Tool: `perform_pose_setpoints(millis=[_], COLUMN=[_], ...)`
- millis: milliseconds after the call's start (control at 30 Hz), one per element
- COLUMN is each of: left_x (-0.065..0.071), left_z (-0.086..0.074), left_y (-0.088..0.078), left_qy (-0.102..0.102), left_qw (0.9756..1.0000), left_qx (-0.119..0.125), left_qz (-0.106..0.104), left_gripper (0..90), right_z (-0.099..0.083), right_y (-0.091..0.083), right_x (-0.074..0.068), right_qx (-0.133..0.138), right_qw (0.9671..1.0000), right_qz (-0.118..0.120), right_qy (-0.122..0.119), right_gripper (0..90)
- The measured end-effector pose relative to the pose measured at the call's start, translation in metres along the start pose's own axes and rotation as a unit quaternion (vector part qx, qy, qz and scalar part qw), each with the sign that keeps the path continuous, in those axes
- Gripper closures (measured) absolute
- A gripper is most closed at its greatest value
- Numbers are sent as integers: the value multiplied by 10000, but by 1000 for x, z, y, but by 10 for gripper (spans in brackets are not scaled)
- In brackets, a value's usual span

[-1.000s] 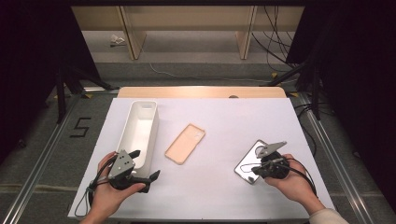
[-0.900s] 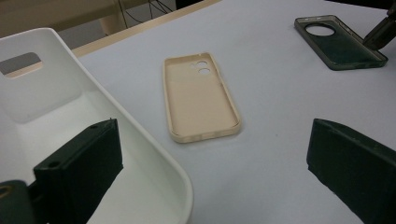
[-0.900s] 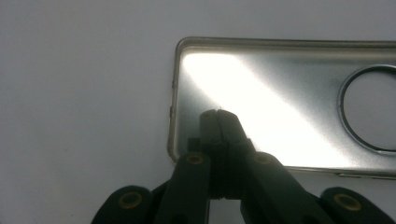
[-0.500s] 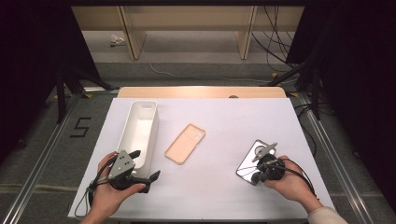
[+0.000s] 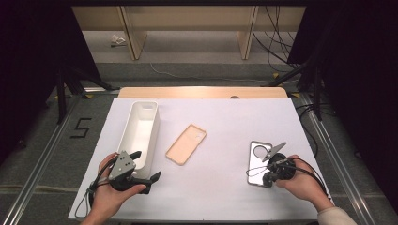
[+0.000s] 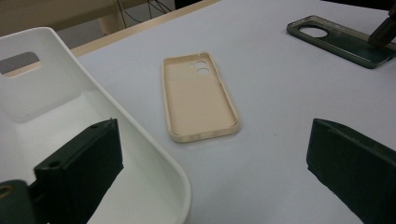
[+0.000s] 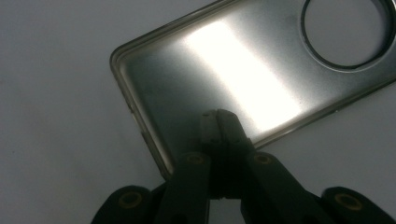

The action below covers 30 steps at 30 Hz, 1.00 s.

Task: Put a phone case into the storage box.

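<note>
At the bottom right of the high view, the right gripper point(image 5: 267, 174) sits over the near end of a dark, glossy phone case point(image 5: 259, 161). In the right gripper view its jaws are pressed together, tips over the inside of the dark phone case point(image 7: 243, 79) close to its near edge; whether the tips rest on it or pinch its rim cannot be told. The case lies open side up on the white surface point(image 5: 225, 197), its long axis running from lower frame to upper frame with a slight tilt, and its round camera opening at the far end.

At the bottom left, the left gripper point(image 5: 143, 168) has its jaws wide apart. In the left gripper view one jaw stands inside the near end of a white bin point(image 6: 154, 154) and the other over the bare surface, so they straddle the bin's wall without pressing on it. The white bin point(image 5: 151, 136) is long, narrow and empty, its long axis pointing up the frame.

Farther off, mid-frame between bin and dark case, a beige phone case point(image 5: 186, 144) lies open side up, slanted toward the upper right.
</note>
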State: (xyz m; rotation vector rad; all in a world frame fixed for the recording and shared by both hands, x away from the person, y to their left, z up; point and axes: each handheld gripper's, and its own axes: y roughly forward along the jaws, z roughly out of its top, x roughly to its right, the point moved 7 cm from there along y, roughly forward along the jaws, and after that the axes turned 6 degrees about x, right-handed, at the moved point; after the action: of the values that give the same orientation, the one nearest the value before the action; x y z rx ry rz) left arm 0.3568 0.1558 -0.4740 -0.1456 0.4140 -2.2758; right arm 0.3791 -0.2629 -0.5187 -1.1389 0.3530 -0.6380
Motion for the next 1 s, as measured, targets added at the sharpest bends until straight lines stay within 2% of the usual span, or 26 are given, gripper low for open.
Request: perform_pose_setpoints(millis=[633,767,833,867,900,967,1000], left_x=[0,0,0,0,0,0,0], left_z=[0,0,0,0,0,0,0], left_y=[0,0,1,1,1,1,1], left_qy=[10,19,21,21,21,22,22], left_qw=[10000,10000,10000,10000,10000,10000,10000], left_qx=[-5,-6,-10,-10,-12,-11,-11], left_qz=[3,0,-5,-5,-6,-5,-5], left_gripper=[33,33,33,33,33,33,33], right_z=[-1,-1,3,3,5,7,7], right_y=[-1,-2,-6,-6,-10,-12,-12], right_x=[4,4,4,4,0,-3,-3], right_qx=[-38,-34,49,49,15,-59,-59], right_qw=[10000,10000,9999,9999,9988,9951,9951], right_qz=[-73,-69,-75,-75,-11,76,76], right_qy=[17,-5,-128,-128,-487,-983,-983], right_gripper=[900,872,813,813,753,669,669])
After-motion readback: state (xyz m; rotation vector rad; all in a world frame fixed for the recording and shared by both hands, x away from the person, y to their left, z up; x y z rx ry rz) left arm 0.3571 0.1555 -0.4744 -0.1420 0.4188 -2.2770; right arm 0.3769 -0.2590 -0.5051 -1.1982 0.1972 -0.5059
